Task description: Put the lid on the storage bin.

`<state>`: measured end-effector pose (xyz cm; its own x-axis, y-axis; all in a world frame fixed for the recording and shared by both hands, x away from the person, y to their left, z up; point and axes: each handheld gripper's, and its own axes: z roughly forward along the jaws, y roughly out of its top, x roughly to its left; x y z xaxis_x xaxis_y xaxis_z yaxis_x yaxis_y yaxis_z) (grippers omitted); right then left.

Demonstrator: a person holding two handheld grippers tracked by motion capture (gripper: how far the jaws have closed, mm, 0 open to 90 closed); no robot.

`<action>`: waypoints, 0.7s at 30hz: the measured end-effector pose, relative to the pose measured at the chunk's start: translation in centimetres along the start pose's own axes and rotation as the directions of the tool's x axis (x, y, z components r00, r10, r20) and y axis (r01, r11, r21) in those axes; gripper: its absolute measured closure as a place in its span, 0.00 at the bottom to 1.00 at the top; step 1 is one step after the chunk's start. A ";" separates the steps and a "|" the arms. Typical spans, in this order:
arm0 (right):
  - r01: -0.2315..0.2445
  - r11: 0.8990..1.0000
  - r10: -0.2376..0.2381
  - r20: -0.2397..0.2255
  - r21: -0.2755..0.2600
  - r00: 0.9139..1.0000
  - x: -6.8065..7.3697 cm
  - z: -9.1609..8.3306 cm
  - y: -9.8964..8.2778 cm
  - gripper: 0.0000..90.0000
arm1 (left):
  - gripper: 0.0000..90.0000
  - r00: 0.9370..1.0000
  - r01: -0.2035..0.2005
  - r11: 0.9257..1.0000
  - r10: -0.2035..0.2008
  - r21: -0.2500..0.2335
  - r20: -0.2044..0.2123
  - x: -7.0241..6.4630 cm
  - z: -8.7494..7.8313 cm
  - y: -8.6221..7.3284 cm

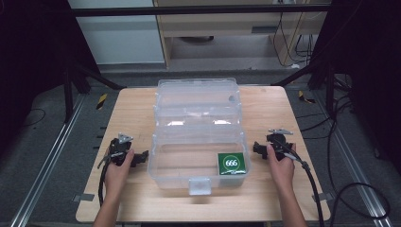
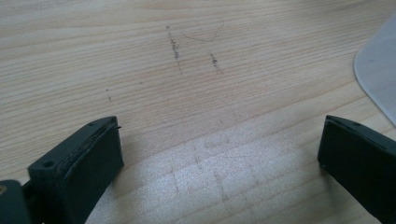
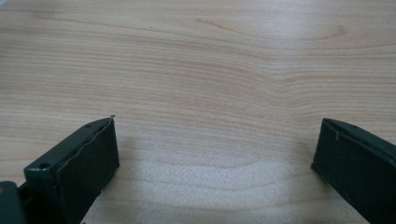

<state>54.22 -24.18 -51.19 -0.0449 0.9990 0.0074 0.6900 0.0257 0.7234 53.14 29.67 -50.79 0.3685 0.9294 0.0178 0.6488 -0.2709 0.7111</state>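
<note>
Both tools stand idle on the pale wooden table, left gripper and right gripper released and empty, flanking the clear plastic open-lidded storage box, whose near-right corner holds a green square packet, seemingly awaiting a first reach.

Clear box cut off at the frame's right edge, forearms cropped by high view's bottom edge
</note>
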 end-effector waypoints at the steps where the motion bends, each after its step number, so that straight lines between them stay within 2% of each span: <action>1: -0.003 1.000 0.003 -0.001 0.002 1.000 0.1 -0.1 0.0 0.00 | 0.00 1.000 0.001 1.000 -0.001 0.000 -0.002 0.0 0.0 0.0; 5: 0.004 1.000 -0.004 -0.005 0.000 1.000 0.1 -0.1 -0.1 0.00 | 0.00 1.000 0.006 1.000 -0.006 0.001 -0.003 -0.1 0.0 0.0; 8: 0.020 1.000 -0.020 -0.023 0.000 1.000 0.0 0.1 0.1 0.00 | 0.00 0.999 -0.019 1.000 0.019 -0.004 0.029 0.1 -0.1 -0.1; 9: 0.031 1.000 -0.031 -0.030 -0.001 0.999 -0.1 0.2 0.1 0.00 | 0.00 0.999 -0.012 1.000 0.012 -0.004 0.040 0.3 -0.2 -0.1; 10: 0.046 0.999 -0.046 -0.042 -0.002 0.998 -0.3 0.2 0.2 0.00 | 0.01 0.998 0.003 1.000 -0.003 -0.010 0.055 0.3 -0.4 0.0; 11: 0.063 0.998 -0.063 -0.055 -0.002 0.996 -0.4 0.2 0.2 0.01 | 0.05 0.998 -0.002 1.000 0.003 -0.025 0.068 0.4 -1.0 0.1; 13: 0.134 0.991 -0.133 -0.068 0.004 0.989 -0.7 -0.2 0.3 0.06 | 0.05 0.998 -0.013 0.996 0.019 -0.089 0.063 0.3 -2.8 0.6; 14: 0.199 0.980 -0.199 -0.029 -0.009 0.980 -0.8 -0.7 0.5 0.10 | 0.06 0.997 -0.023 0.993 0.031 -0.117 0.068 0.3 -3.9 1.0; 15: 0.253 0.967 -0.253 0.005 -0.011 0.968 -0.6 -1.5 0.7 0.10 | 0.06 0.997 -0.023 0.993 0.031 -0.117 0.068 0.3 -3.9 1.0; 16: 0.305 0.952 -0.305 0.026 -0.014 0.952 -0.6 -2.4 1.1 0.11 | 0.05 0.993 -0.066 0.986 0.079 -0.153 0.086 -0.1 -6.3 1.9; 17: 0.324 0.946 -0.324 0.037 -0.002 0.945 -0.3 -3.5 1.6 0.12 | 0.04 0.990 -0.092 0.981 0.108 -0.169 0.088 -0.4 -7.6 2.3; 18: 0.377 0.926 -0.376 0.061 0.001 0.925 -0.4 -4.7 2.1 0.13 | 0.04 0.987 -0.115 0.976 0.133 -0.184 0.091 -0.8 -8.8 2.7; 19: 0.377 0.926 -0.376 0.061 0.001 0.925 -0.4 -4.7 2.1 0.13 | 0.04 0.987 -0.115 0.976 0.133 -0.184 0.091 -0.8 -8.8 2.7; 20: 0.414 0.910 -0.413 0.061 0.000 0.909 -0.4 -5.9 2.8 0.15 | 0.04 0.981 -0.141 0.973 0.162 -0.182 0.106 -1.2 -10.1 3.2; 21: 0.452 0.892 -0.451 0.037 -0.016 0.892 -0.3 -7.7 3.7 0.16 | 0.04 0.976 -0.158 0.973 0.180 -0.170 0.125 -1.7 -11.1 3.6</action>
<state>51.27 -24.68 -43.20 -0.3244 0.8807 -0.3453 0.5834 0.4736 0.6598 47.44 29.86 -40.50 0.5596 0.8268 0.0578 0.4598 -0.3677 0.8083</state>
